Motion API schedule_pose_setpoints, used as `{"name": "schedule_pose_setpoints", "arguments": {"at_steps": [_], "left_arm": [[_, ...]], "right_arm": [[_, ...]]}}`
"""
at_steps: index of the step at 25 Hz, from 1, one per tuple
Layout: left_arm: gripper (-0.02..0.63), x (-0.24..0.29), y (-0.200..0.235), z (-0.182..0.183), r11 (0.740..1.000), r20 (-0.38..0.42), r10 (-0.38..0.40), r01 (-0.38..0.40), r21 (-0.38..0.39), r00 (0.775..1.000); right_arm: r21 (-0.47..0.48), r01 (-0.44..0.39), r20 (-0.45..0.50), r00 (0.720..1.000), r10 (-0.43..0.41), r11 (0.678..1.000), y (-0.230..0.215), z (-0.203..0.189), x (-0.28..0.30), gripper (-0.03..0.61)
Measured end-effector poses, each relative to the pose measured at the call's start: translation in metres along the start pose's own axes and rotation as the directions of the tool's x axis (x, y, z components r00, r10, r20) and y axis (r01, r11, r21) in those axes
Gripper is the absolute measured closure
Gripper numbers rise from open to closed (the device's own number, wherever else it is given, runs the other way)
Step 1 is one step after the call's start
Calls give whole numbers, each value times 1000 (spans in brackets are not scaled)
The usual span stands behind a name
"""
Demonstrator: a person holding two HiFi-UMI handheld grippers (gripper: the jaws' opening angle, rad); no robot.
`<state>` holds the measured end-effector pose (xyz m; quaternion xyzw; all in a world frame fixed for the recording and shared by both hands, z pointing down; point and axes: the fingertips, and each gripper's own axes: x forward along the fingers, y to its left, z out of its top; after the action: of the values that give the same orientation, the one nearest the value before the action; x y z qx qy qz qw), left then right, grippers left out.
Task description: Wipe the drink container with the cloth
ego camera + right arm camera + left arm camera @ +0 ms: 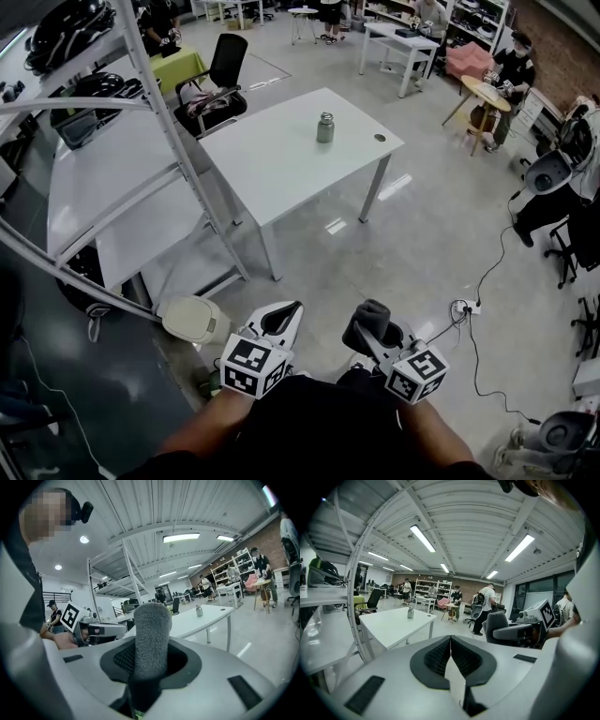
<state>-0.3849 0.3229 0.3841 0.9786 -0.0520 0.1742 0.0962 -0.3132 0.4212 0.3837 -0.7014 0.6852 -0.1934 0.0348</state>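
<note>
A small grey metal drink container [325, 127] stands upright near the far end of a white table [281, 159], well ahead of both grippers. It shows small in the left gripper view [410, 612] and the right gripper view [199, 611]. My right gripper [370, 323] is shut on a grey fleecy cloth [151, 639] that sticks up between its jaws. My left gripper [278, 321] is shut with nothing in it. Both are held low, close to my body, above the floor.
A white metal shelving rack [112, 150] stands at the left beside the table. A black office chair [220, 80] sits behind the table. A white bin [192, 321] is on the floor near my left gripper. Cables and a power strip [461, 307] lie at right. People work at far tables.
</note>
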Motion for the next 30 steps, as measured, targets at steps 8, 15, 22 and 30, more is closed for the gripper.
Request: {"name": "schedule_pose_setpoints", "arguments": {"at_steps": [8,15,22,30], "left_arm": [[597,15,4,6,1000,10,12,-12,-10,1000],[597,44,12,16,999,-2,49,-49,-11,999],[597,97,28,37,990,11,58,-56,-128,998],[597,167,37,75,988,4,116,-116,-98,993]], "right_arm": [[-10,-10,-11,1000,9,1000,-15,9,5,463],[3,1,-5,1000,-1,1000,-58,25,19,462],[9,-10,9,1000,10,1000,-121,51,43,462],[32,-39,-2,999,39,999,-197,81,66,462]]}}
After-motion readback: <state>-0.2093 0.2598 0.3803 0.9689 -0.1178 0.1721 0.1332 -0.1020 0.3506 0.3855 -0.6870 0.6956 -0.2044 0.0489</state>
